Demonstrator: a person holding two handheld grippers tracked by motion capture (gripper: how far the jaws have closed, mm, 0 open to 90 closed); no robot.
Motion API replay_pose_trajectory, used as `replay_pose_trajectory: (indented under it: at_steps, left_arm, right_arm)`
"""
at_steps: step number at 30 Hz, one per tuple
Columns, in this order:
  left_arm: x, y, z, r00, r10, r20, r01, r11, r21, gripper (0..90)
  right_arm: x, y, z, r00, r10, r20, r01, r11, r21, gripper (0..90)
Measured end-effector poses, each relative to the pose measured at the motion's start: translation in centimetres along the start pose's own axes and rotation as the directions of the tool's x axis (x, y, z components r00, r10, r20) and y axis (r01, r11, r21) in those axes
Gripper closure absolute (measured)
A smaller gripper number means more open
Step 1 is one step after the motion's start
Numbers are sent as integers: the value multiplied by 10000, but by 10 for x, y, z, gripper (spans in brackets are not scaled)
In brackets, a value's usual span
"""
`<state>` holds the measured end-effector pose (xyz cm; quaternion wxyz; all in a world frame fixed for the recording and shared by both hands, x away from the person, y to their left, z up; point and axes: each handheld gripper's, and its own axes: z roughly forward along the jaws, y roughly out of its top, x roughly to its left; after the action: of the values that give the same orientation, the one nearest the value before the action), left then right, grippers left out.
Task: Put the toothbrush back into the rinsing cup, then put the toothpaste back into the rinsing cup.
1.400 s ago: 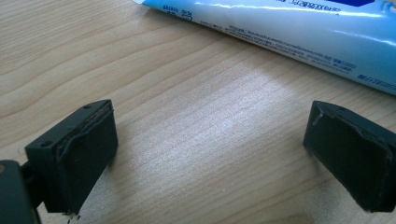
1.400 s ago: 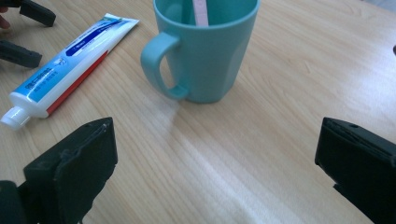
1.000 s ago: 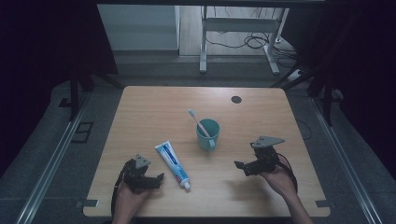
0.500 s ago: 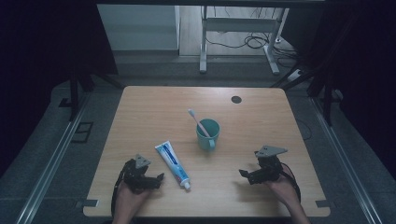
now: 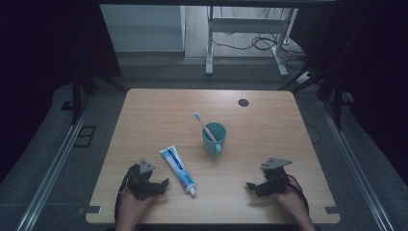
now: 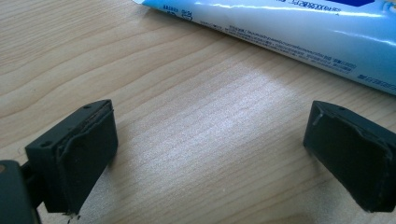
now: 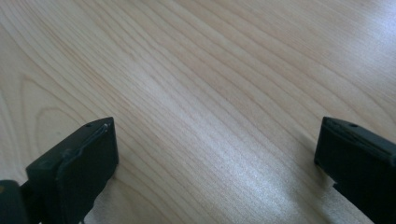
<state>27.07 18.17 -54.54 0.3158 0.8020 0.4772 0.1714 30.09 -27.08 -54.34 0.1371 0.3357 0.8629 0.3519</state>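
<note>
Lying just right of the left tongs (image 5: 163, 184), toothpaste tube (image 5: 177, 168) runs near-to-far; both tongs spread, empty.

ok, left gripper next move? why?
Probably ease the left gripper forward onto the toothpaste tube. In the left gripper view its jaws stand wide open over bare table with nothing between them, and the tube lies flat just ahead of them, untouched.

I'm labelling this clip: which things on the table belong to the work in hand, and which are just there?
In the work:
toothpaste tube, nearest the open left gripper
toothbrush, standing in the cup
green cup
right gripper, open, on bare wood

Just there:
dark round hole in the table
</note>
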Motion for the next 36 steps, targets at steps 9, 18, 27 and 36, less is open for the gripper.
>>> replay_pose_trajectory:
  at_steps: [9,18,27,36]
  left_arm:
    - [0,0,0,10000,-1,3,1,10000,4,31]
    - [0,0,-1,10000,33,22,-33,10000,-48,42]
    - [2,3,-6,9996,58,294,-62,9999,108,160]
    - [-2,11,-16,9983,26,588,-7,9995,-318,334]
  right_arm:
    - [0,-1,-1,10000,5,9,-5,10000,-32,7]
    - [1,-3,-3,9996,201,201,-201,9998,-47,6]
    - [1,-3,-3,9994,255,222,-254,9997,-37,8]
    - [1,-3,-3,9992,294,274,-292,9996,-59,11]
